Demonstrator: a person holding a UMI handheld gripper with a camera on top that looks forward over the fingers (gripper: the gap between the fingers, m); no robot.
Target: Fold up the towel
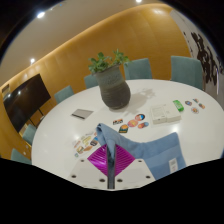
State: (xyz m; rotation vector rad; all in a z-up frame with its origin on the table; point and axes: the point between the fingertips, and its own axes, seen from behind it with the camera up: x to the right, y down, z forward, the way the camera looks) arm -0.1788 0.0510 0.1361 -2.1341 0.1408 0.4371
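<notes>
A light blue towel (150, 148) lies on the white round table (70, 125), spread ahead and to the right of my fingers. My gripper (111, 160) is shut on an edge of the towel: the two magenta pads (100, 159) press together with a thin strip of cloth between them. The towel runs up from the pinch to a raised corner near the middle of the table and drapes toward the table's near right edge.
A potted plant (112, 85) in a grey vase stands at the table's middle. Small cards and stickers (135, 123), a grey tablet (82, 114), a white box (165, 116) and small items (190, 104) lie around. Blue chairs (185, 70) ring the table.
</notes>
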